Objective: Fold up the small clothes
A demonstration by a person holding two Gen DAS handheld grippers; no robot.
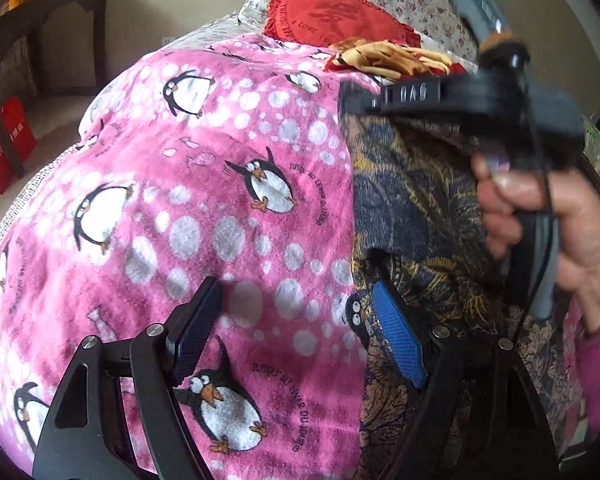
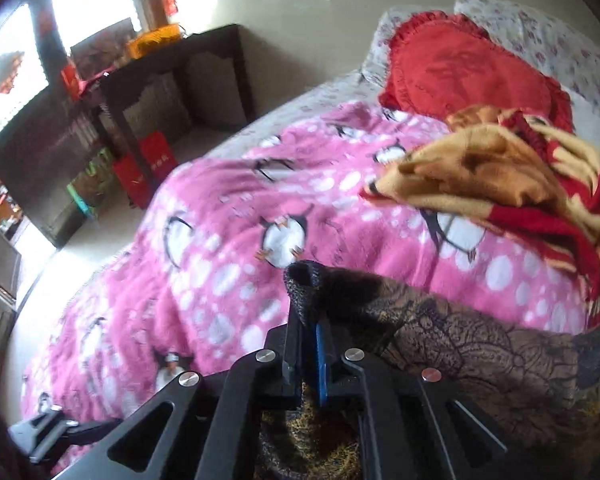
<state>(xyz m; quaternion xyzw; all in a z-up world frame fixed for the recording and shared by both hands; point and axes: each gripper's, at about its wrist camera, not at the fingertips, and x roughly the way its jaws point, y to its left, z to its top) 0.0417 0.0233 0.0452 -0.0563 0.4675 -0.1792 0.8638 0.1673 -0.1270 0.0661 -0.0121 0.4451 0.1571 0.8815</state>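
Observation:
A dark garment with a gold leaf pattern (image 1: 420,200) lies on the right side of the bed. My left gripper (image 1: 296,320) is open and straddles the garment's left edge. Its blue pad (image 1: 398,340) is against the cloth, and its other finger is over the pink blanket. In the right wrist view my right gripper (image 2: 308,316) is shut on a bunched fold of the same garment (image 2: 480,356), which sticks up between the fingers. A person's hand (image 1: 548,232) grips the right tool's handle, blurred, at the right of the left wrist view.
A pink penguin blanket (image 1: 220,200) covers the bed. At its head are a red heart cushion (image 2: 460,76), floral pillows (image 1: 412,0) and a crumpled yellow and red cloth (image 2: 500,172). A dark table (image 2: 172,92) and red bags (image 2: 148,164) stand on the floor to the left.

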